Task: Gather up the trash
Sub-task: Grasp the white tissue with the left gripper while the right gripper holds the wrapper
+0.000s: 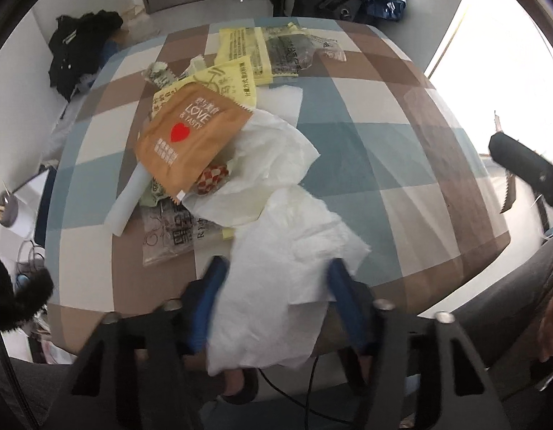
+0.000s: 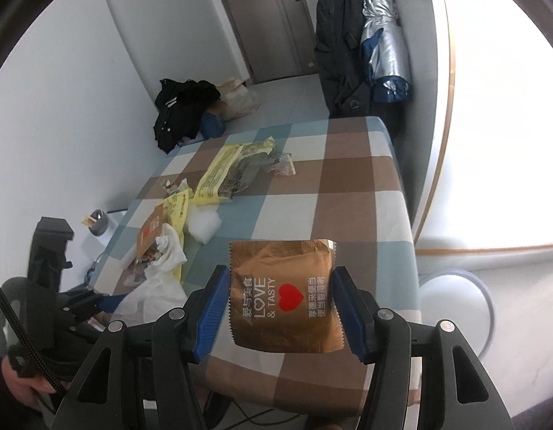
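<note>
My left gripper [image 1: 276,263] points down at the near edge of the checked table [image 1: 384,150]. A crumpled white tissue [image 1: 276,308] lies between its blue pads, which touch its sides; its lower part hangs past the table edge. Beyond it lie a second tissue [image 1: 273,157], a brown "LOVE & TASTY" packet [image 1: 190,136], a red-checked wrapper [image 1: 212,179], a clear wrapper [image 1: 172,236] and yellow bags [image 1: 240,46]. My right gripper [image 2: 280,272] is shut on another brown packet [image 2: 283,297], held flat above the table's near right part.
A black jacket [image 2: 183,114] and bags lie on the floor past the table. Coats and a folded umbrella [image 2: 384,53] hang at the far right. A white round container [image 2: 452,304] stands right of the table. A grey cup [image 2: 97,224] sits on a low surface at the left.
</note>
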### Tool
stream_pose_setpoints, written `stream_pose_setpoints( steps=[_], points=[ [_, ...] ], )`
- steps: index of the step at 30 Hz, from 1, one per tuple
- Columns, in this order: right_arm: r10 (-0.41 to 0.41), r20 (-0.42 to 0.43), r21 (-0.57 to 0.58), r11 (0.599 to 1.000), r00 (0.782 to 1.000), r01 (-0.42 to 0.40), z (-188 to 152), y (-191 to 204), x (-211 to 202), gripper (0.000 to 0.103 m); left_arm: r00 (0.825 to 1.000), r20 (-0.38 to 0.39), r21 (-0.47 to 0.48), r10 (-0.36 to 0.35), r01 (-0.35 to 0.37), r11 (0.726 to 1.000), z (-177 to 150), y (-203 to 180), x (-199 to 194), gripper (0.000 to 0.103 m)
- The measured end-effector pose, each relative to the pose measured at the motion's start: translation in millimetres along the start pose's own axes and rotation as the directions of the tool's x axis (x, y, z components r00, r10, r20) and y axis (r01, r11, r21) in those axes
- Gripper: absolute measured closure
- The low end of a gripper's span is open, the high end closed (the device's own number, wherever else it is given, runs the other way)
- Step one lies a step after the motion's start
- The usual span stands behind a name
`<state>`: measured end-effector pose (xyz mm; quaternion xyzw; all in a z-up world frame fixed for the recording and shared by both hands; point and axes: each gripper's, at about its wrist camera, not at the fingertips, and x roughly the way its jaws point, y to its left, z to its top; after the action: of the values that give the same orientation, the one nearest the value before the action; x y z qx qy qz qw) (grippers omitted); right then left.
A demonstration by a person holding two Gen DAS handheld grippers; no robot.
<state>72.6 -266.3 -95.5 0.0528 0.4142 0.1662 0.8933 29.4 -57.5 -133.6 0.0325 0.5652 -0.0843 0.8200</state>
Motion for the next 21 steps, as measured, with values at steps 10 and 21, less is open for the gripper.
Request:
stream_pose_setpoints(
  steps=[10,21],
  points=[
    [0.014,0.014,0.016,1.0,1.0,-0.014,-1,-7,-6,0.045,0.995,0.054,0.025,-0.084,0.083,0.996,2,-9,-24,0.098],
    [0.036,0.076,0.069,0.997,0.996,-0.041,10,-16,-37,0.045,0.975,0.121,-0.017,-0.188,0.191,0.981,22,-9,-61,0.099]
  ],
)
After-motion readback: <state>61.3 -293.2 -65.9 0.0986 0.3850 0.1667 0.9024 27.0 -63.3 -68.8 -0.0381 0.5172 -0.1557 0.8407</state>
